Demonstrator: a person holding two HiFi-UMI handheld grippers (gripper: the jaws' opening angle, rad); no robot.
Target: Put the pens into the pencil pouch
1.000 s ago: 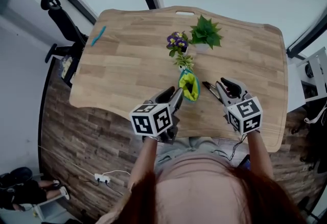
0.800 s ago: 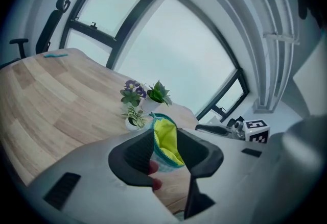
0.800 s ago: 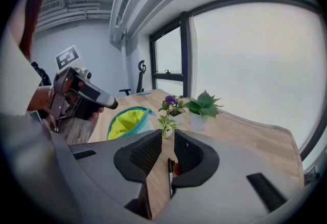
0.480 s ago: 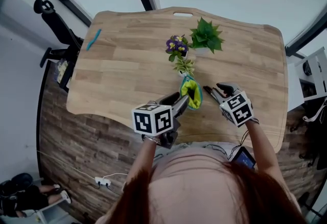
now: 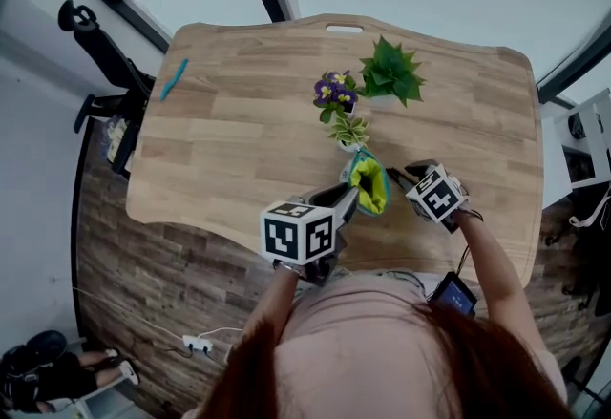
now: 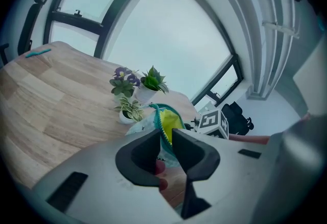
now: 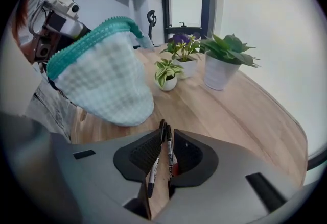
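The right gripper (image 5: 405, 178) has sunk toward the counter (image 5: 239, 145) and tipped more steeply down since a second ago, so its marker cube (image 5: 437, 198) now sits close beside the pencil pouch (image 5: 370, 186). The left gripper (image 5: 349, 199) has hardly shifted.

The right fingers are clamped on two black pens (image 7: 166, 150). These stand side by side between the pads, their tips poking out just past the fingertips. Ahead of those fingers and to their left, the pencil pouch is held up with its teal zip rim uppermost and its pale checked side facing them. Its belly bulges right in front of the fingertips, apart from the pens; whether its bottom rests on the counter I cannot tell.

The left fingers are closing on the pouch's rim, which runs between them, with the yellow lining showing just beyond their tips.

Past the left fingers, beyond the pouch, three potted plants stand in a loose cluster. A small variegated plant (image 5: 349, 131) is nearest, a purple-flowered plant (image 5: 334, 90) is behind it, and a spiky green plant (image 5: 389, 72) in a white pot is furthest. From the right fingers the same plants lie ahead and well apart, to the right of the pouch.

Far to the left of the left fingers a teal stick-like thing (image 5: 174, 79) lies near the counter's edge, with a black chair (image 5: 91, 31) beyond it
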